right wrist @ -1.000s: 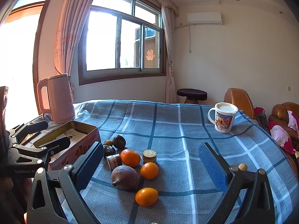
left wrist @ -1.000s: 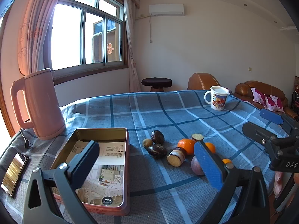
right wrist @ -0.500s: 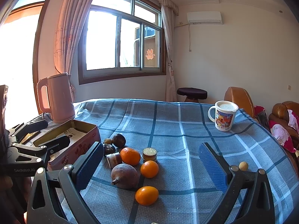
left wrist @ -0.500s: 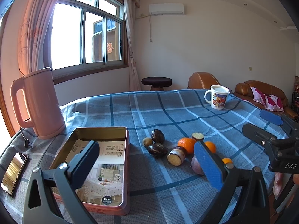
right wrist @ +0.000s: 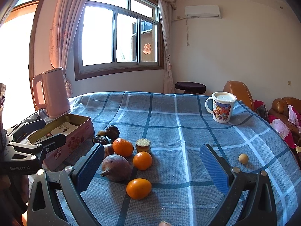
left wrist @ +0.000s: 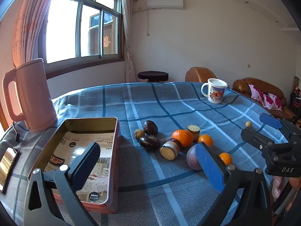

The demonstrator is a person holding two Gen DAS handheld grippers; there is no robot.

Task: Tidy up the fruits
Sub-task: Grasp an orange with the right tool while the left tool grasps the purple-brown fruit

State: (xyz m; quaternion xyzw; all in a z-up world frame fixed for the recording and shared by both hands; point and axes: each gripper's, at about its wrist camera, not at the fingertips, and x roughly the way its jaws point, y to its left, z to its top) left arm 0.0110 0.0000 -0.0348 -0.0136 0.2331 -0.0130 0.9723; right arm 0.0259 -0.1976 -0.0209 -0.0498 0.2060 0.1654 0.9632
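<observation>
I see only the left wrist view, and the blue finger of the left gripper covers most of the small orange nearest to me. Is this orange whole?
Observer: Yes. In the right wrist view the nearest orange is whole and oval, and it lies in front of the brown fruit.
Operator: Has the brown fruit a stem? I cannot see one.
Observer: It has a short stem, which sticks out on its left side.
Operator: What does the right gripper hold?
Observer: Nothing. The right gripper is wide open above the cloth, and the cut piece shows between its jaws, not gripped.
</observation>
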